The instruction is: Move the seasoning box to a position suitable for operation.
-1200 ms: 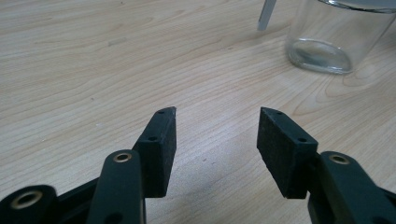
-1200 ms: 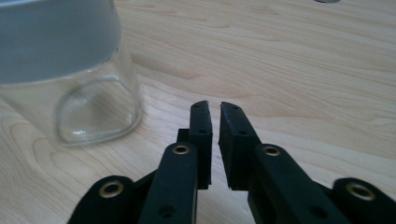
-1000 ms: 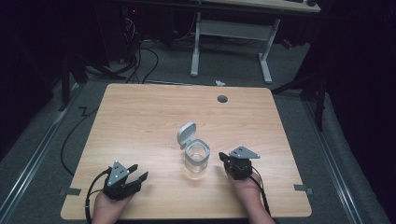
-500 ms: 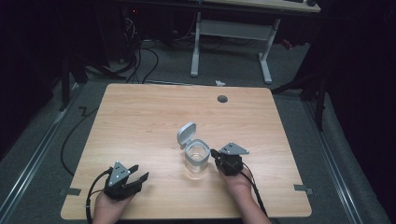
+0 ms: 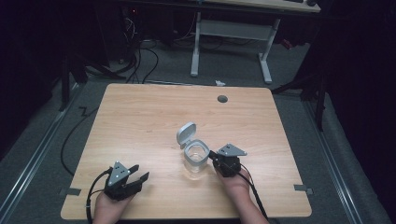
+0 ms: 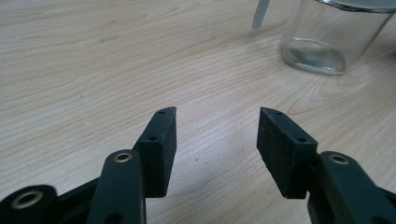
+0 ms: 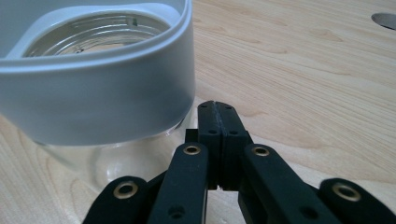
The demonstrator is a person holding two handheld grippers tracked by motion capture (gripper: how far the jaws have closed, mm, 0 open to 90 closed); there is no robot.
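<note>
Wooden table (image 5: 140, 121): glass jar (image 5: 196, 158) beside closed right gripper (image 5: 215, 156).

Clear upright jar (image 5: 196, 158) (lid open)

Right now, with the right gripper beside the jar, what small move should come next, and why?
Probably open the right gripper first. Its jaws are pressed together with nothing between them, close beside the glass jar, whose hinged lid stands open. Shut jaws cannot grasp the jar or the lid.
</note>
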